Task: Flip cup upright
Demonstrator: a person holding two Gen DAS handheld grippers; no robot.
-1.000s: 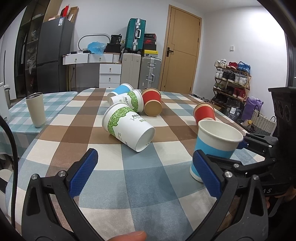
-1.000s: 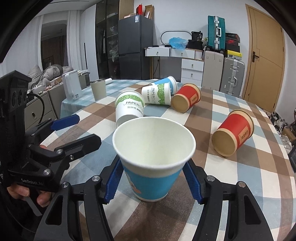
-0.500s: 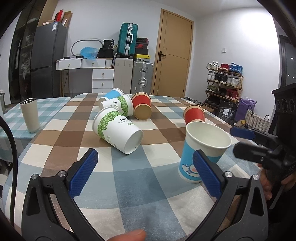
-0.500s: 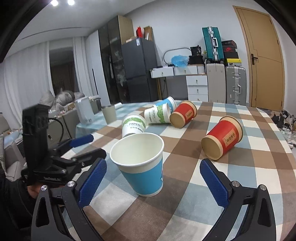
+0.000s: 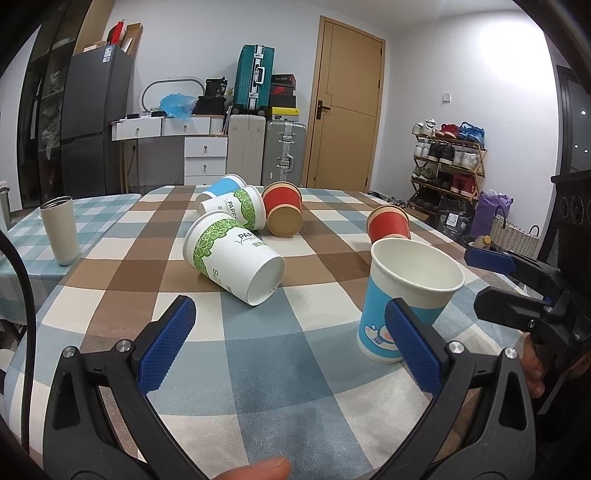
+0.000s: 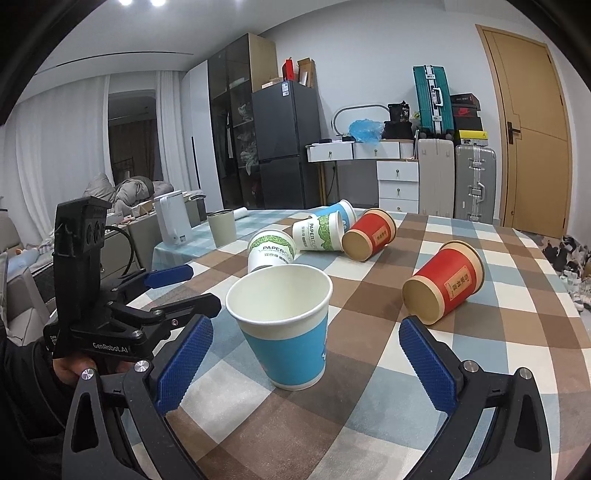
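Right wrist view: right tongs [image 6: 304,363] spread wide, blue cup [image 6: 282,325] upright between the pads, untouched
Left tongs [image 5: 290,343]: spread wide too, holding nothing
Next target, I'd say: green-leaf cup [image 5: 232,256] lying just ahead; grip mid-wall gently, paper crushes easily
Farther: red cup [image 6: 443,280] still down

White walls, a wooden door [image 5: 345,107], a dark fridge [image 5: 94,118], white drawers [image 5: 205,158], suitcases [image 5: 255,79], a shoe rack [image 5: 448,162]; white curtains [image 6: 55,158] hang left, ceiling lights [image 6: 142,3] shine.
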